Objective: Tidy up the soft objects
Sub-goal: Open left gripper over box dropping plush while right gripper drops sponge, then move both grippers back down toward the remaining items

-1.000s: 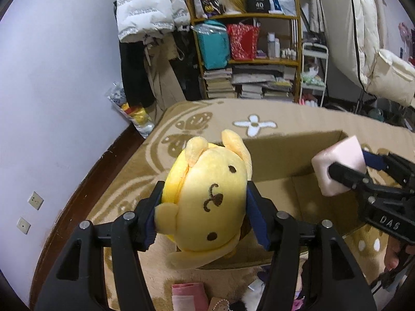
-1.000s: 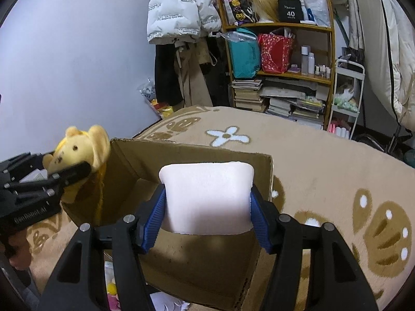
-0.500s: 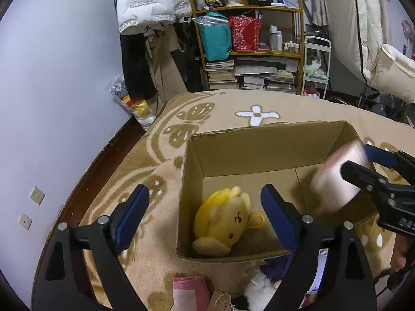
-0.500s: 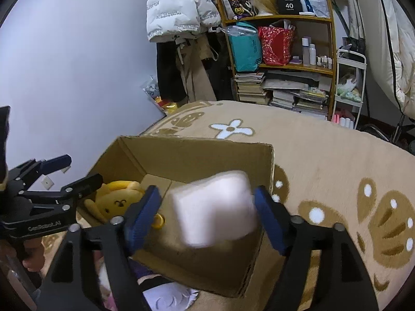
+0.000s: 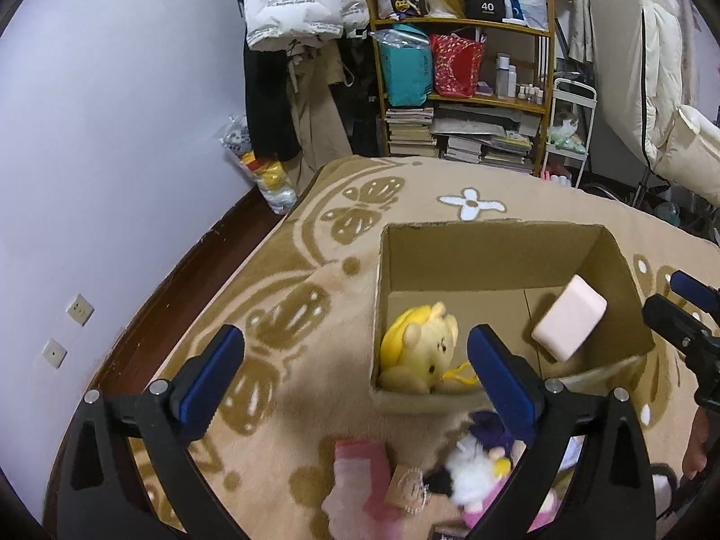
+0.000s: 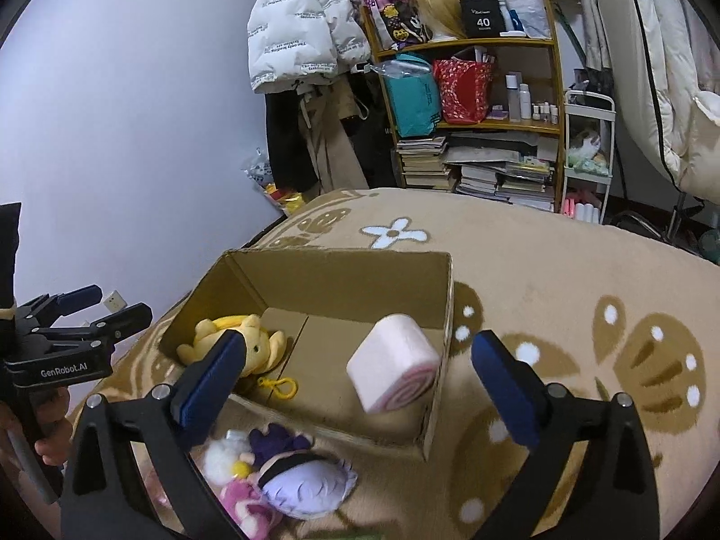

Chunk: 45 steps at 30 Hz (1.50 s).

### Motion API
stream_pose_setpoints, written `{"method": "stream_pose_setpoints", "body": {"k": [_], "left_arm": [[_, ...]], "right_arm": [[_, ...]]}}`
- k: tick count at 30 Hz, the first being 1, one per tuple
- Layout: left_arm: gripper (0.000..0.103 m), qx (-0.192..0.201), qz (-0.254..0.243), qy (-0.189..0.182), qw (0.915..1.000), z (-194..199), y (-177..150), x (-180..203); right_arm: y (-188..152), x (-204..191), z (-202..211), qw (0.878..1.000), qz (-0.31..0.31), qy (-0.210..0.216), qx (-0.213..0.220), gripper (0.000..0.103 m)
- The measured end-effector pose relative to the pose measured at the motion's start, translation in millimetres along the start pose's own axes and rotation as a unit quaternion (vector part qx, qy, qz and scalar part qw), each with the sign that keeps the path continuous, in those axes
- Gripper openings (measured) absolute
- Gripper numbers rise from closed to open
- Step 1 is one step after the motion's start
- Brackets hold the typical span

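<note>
Both grippers hang over an open cardboard box [image 5: 490, 249] that sits on a tan blanket with brown butterfly patterns [image 5: 288, 315]. The left gripper [image 5: 355, 375] has its blue pads spread wide and its jaws are opening, with nothing between them. The right gripper [image 6: 355, 380] is likewise wide and opening, and it grips nothing: the pink roll-cake plush is below and beyond its pads, not touched by them.

The yellow dog plush [image 5: 423, 351] lies inside the box at the near left corner, its yellow clip and cord [image 6: 279, 384] trailing onto the box floor. The pink roll-cake plush [image 6: 393, 362] is inside the box by the right wall, tilted on one edge; whether it has settled or is in mid-fall cannot be told.

Outside the box, against its near wall on the blanket, lie a purple plush [image 6: 306, 483], a white and pink plush [image 6: 229, 463] and a pink folded soft item [image 5: 360, 463], not yet boxed.

Risks, as I judge them: the tilted roll could tip against the right wall and end up leaning there rather than flat. Reaching for the purple plush, a lowered finger could catch the near wall and shove the light box across the soft blanket. The remaining toys lie touching, so a wide grab may pinch two at once.
</note>
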State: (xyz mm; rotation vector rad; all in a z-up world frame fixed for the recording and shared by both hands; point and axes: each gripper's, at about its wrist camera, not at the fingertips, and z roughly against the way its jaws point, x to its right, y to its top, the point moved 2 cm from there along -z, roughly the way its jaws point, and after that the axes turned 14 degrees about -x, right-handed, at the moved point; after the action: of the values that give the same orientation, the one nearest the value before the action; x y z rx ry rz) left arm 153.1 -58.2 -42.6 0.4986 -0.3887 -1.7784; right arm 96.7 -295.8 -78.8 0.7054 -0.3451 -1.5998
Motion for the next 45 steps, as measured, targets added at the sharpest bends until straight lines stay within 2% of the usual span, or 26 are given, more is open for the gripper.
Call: {"method": "stream_pose_setpoints", "body": {"k": [8, 19, 30, 40, 45], "left_arm": [[0.099, -0.027, 0.018, 0.004, 0.9995, 22, -28, -15], [0.099, -0.068, 0.027, 0.015, 0.9972, 29, -64, -25], [0.099, -0.102, 0.030, 0.021, 0.9941, 27, -81, -27], [0.099, -0.152, 0.024, 0.022, 0.9878, -1, -86, -24], [0.099, -0.193, 0.022, 0.026, 0.9805, -25, -91, -20]], "right_arm": [[-27, -13, 36, 1.000, -0.008, -0.010, -0.002, 0.103], [-55, -31, 43, 0.999, -0.003, -0.019, -0.035, 0.103], [-74, -35, 32, 0.996, -0.013, -0.029, -0.085, 0.103], [-83, -31, 1, 0.987, -0.022, -0.032, -0.157, 0.103], [-88, -27, -15, 0.980, -0.030, -0.032, -0.192, 0.103]]}}
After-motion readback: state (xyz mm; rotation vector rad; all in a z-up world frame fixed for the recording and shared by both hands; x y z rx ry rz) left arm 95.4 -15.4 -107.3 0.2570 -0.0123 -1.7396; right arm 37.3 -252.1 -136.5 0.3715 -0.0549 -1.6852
